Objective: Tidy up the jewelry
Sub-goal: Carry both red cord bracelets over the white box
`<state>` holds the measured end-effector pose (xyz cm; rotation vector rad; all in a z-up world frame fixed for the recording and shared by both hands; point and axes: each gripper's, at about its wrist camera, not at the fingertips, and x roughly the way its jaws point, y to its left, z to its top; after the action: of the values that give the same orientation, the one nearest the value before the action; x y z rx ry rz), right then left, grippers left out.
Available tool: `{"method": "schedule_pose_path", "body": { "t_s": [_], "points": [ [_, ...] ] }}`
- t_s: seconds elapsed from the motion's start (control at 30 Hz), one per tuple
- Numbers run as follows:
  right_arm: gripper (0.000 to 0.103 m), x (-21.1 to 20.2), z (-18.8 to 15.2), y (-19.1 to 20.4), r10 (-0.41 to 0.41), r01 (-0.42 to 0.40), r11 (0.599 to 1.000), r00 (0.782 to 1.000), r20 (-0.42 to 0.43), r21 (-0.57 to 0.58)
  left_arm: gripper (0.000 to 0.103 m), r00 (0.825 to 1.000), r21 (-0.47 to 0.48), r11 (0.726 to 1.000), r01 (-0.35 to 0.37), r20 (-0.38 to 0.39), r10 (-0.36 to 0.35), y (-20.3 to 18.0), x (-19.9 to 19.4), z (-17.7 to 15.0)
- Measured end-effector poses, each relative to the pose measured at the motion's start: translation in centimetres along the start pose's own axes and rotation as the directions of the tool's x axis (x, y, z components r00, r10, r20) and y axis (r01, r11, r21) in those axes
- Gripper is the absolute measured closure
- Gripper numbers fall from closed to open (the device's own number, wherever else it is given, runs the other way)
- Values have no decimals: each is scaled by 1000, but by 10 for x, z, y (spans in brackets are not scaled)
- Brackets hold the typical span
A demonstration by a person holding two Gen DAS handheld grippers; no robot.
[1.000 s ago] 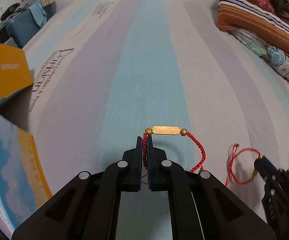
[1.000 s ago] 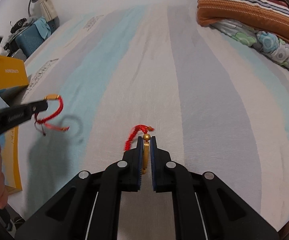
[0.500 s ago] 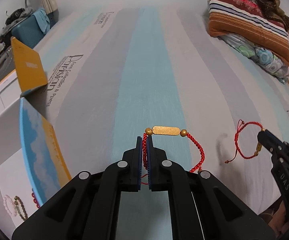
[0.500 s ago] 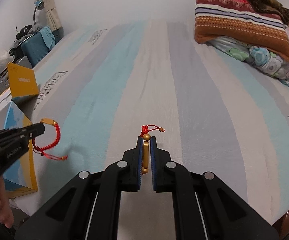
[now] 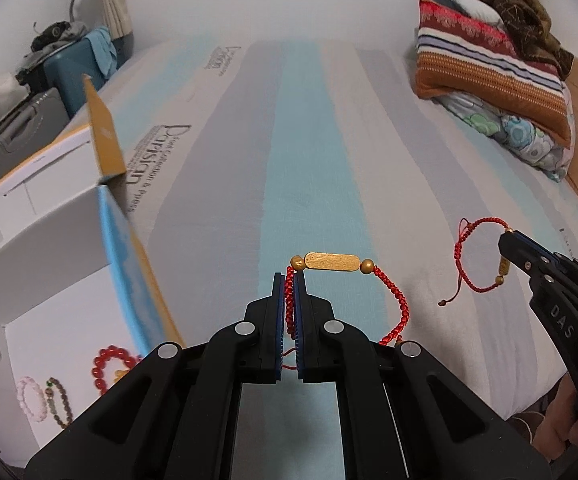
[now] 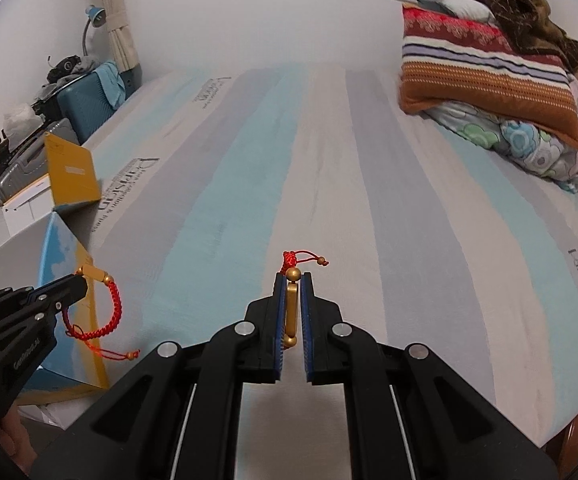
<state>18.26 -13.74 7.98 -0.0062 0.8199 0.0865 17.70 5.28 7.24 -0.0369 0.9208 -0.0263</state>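
1. The left gripper (image 5: 287, 280) is matt black plastic with round, shiny metal screw heads; its blue pads (image 5: 277, 312) look ribbed and rubbery.
2. The bracelet (image 5: 331, 262) it pinches is braided red cord, rough and knotted, with a brushed gold-coloured metal bar and smooth gold beads.
3. The right gripper (image 6: 293, 280) has the same matt black plastic; its thin bracelet (image 6: 292, 308) has a glossy gold bar and fine red cord.
4. The bed (image 5: 249, 160) wears a matt woven cloth sheet, smooth, with printed lettering.
5. The open box (image 5: 49, 248) is smooth white card with a printed paper skin.
6. The bead bracelets (image 5: 107, 366) inside shine like polished stone or glass.
7. The pillows (image 5: 489, 64) are patterned cloth.
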Motion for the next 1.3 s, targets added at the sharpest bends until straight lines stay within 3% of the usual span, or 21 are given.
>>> {"method": "schedule_pose_path", "body": {
  "t_s": [0.4, 0.77, 1.0, 1.3],
  "points": [
    [97, -31, 16, 73, 71, -67, 995, 996, 60, -73, 99, 997, -91, 995, -43, 55, 48, 76, -50, -10],
    [97, -59, 15, 169, 184, -165, 970, 978, 94, -180, 99, 989, -195, 974, -111, 71, 127, 162, -90, -36],
    [97, -65, 4, 231, 256, -229, 937, 964, 72, -263, 99, 984, -257, 955, -148, 61, 169, 211, -107, -55],
    [97, -52, -17, 289, 305, -288, 901, 952, 3, -325, 99, 981, -307, 933, -188, -6, 196, 252, -93, -81]
  ]
}}
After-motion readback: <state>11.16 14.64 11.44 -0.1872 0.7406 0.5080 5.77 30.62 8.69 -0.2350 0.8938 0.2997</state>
